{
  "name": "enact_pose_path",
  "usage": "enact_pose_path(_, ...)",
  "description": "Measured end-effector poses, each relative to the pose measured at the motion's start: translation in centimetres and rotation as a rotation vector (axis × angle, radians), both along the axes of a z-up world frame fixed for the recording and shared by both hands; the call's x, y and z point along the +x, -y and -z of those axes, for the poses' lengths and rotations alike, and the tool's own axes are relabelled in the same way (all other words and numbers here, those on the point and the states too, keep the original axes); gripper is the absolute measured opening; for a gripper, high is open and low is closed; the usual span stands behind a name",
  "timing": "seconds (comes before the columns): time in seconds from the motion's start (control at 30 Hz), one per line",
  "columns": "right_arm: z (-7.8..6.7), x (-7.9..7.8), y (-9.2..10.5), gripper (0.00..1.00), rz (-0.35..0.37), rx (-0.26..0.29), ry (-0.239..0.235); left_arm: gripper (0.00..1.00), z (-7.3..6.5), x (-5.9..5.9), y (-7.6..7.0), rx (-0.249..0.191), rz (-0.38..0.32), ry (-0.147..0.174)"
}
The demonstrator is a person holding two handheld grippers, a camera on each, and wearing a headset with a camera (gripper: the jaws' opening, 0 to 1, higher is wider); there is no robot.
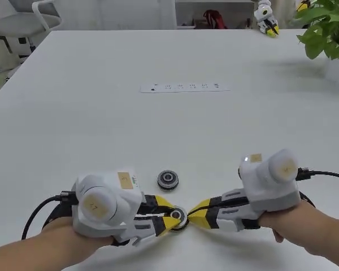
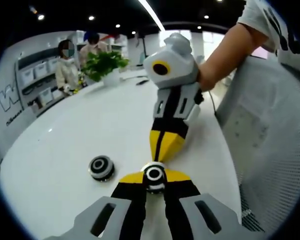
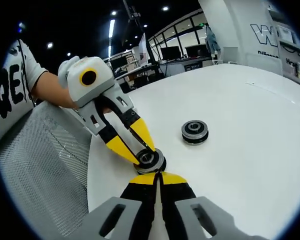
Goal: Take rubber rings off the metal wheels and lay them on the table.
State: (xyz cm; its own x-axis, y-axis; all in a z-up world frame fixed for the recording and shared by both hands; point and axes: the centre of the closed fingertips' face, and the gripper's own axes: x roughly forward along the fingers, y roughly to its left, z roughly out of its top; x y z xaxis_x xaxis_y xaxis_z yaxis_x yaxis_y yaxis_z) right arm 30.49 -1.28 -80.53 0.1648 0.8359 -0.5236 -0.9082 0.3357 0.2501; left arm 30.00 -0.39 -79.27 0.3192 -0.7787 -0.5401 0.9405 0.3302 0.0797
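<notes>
Big white tabletop (image 1: 175, 124), and at the low centre of the head view the two tools met nose to nose. The left tool (image 1: 170, 219) was clamped on a metal wheel (image 1: 178, 215). The right tool (image 1: 196, 219) had its jaws pressed together, tips at that wheel's rim. A second wheel (image 1: 168, 179) sat just above, untouched. Looked like the peel-off step. Couldn't tell if the rubber ring (image 3: 162, 162) was caught, so next it'd need hooking and pulling clear.

An open office: desk monitors (image 3: 171, 51), swivel chair (image 1: 24, 22), potted plant (image 1: 325, 29).
</notes>
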Motion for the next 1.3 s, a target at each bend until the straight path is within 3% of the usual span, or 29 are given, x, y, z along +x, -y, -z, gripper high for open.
enact_pose_path(0.3, 0.3, -0.1, 0.0, 0.03, -0.013, 0.01, -0.01, 0.13, 0.0, 0.0, 0.0, 0.0, 0.0, 0.0)
enact_pose_path(0.63, 0.4, 0.0, 0.1, 0.04, 0.021, 0.06, -0.094, 0.13, 0.0, 0.1, 0.0, -0.003, -0.001, -0.002)
enact_pose_path(0.97, 0.3, 0.0, 0.2, 0.0, 0.036, 0.068, -0.126, 0.13, 0.0, 0.0, 0.0, 0.003, 0.0, 0.002)
enact_pose_path(1.3, -0.7, 0.5, 0.4, 0.0, 0.114, 0.157, -0.228, 0.13, 0.0, 0.0, 0.1, 0.012, 0.0, 0.005)
